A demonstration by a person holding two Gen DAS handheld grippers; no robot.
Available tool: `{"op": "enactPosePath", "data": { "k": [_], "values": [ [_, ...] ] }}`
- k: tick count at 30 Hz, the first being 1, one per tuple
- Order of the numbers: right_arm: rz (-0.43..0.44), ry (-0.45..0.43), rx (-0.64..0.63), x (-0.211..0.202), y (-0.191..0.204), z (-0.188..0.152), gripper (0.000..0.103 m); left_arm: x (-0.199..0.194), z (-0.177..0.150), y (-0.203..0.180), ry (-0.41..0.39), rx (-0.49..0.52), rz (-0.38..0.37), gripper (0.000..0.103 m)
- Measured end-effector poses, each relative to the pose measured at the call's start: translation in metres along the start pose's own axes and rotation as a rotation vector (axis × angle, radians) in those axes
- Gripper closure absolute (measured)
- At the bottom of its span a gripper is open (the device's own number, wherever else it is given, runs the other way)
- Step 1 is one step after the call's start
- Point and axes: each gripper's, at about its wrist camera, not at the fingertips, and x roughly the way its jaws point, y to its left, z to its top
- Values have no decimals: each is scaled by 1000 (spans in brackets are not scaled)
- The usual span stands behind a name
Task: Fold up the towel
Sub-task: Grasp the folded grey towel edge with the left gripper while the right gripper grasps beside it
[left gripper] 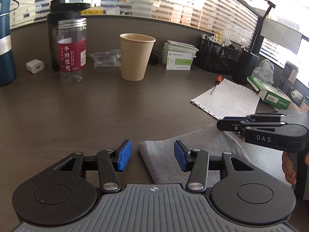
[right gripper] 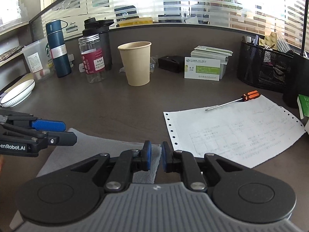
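A grey towel (left gripper: 204, 150) lies folded on the dark desk, near the front edge. My left gripper (left gripper: 153, 155) is open above the towel's left far corner, its right pad over the cloth and its left pad over bare desk. It also shows at the left of the right wrist view (right gripper: 67, 130). My right gripper (right gripper: 155, 157) is over the towel's (right gripper: 96, 147) right far corner, jaws close together with a narrow gap and nothing held between them. It shows at the right of the left wrist view (left gripper: 222, 123).
A paper cup (left gripper: 135, 56), a clear jar with a red label (left gripper: 72, 50), a black shaker and a blue flask (left gripper: 5, 42) stand at the back. A printed sheet (right gripper: 235, 129) with an orange screwdriver (right gripper: 235, 100) lies right of the towel. A mesh organiser (right gripper: 264, 65) and a white dish (right gripper: 17, 94) flank the desk.
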Motion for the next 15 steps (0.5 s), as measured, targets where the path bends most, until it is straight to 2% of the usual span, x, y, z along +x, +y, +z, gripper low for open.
{"op": "enactPosePath", "data": {
  "k": [4,15],
  "values": [
    [7,0,-2,0,-1,0,82,2,1,0,-1,5,-3,70],
    [8,12,-5,7,-1,3,82,4,2,1,0,-3,0,70]
  ]
}}
